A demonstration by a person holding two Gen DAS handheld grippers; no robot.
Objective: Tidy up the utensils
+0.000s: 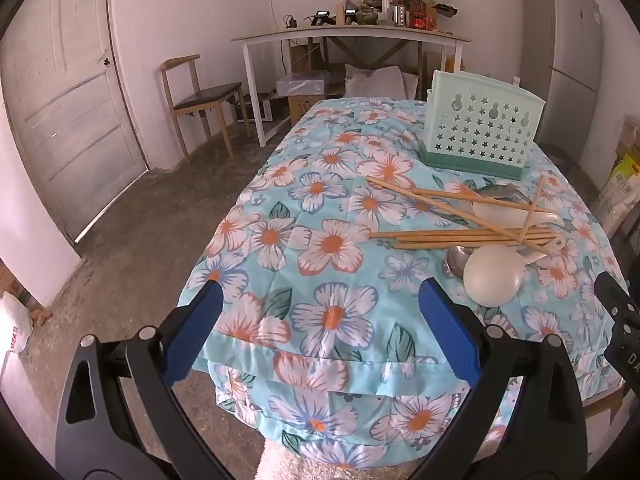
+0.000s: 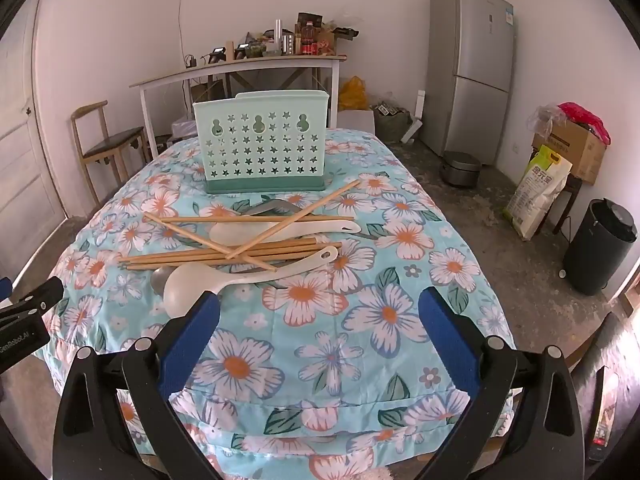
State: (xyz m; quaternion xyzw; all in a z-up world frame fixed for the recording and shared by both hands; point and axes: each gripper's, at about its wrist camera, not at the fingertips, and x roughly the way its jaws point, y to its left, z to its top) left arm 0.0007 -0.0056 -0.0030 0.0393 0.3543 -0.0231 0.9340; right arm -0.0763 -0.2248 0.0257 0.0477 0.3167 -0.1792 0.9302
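A mint-green utensil holder (image 2: pixel 262 146) with star holes stands at the far middle of the floral table (image 2: pixel 360 332); it also shows in the left wrist view (image 1: pixel 482 126). In front of it lies a pile of wooden chopsticks (image 2: pixel 224 254), a white ladle (image 2: pixel 188 286), a white rice paddle (image 2: pixel 280 230), a metal spoon (image 2: pixel 160 278) and a grey utensil (image 2: pixel 276 206). The chopsticks (image 1: pixel 460 236) and ladle (image 1: pixel 494 276) show in the left wrist view. My right gripper (image 2: pixel 320 312) is open and empty, just short of the ladle. My left gripper (image 1: pixel 320 304) is open and empty, left of the pile.
A wooden chair (image 1: pixel 200 100) and a white desk (image 1: pixel 352 36) with clutter stand behind the table. A grey fridge (image 2: pixel 470 68) is at the back right. A rice sack (image 2: pixel 538 192), a cardboard box (image 2: pixel 572 148), a black bin (image 2: pixel 600 248) and a rice cooker (image 2: pixel 460 168) sit on the floor at right.
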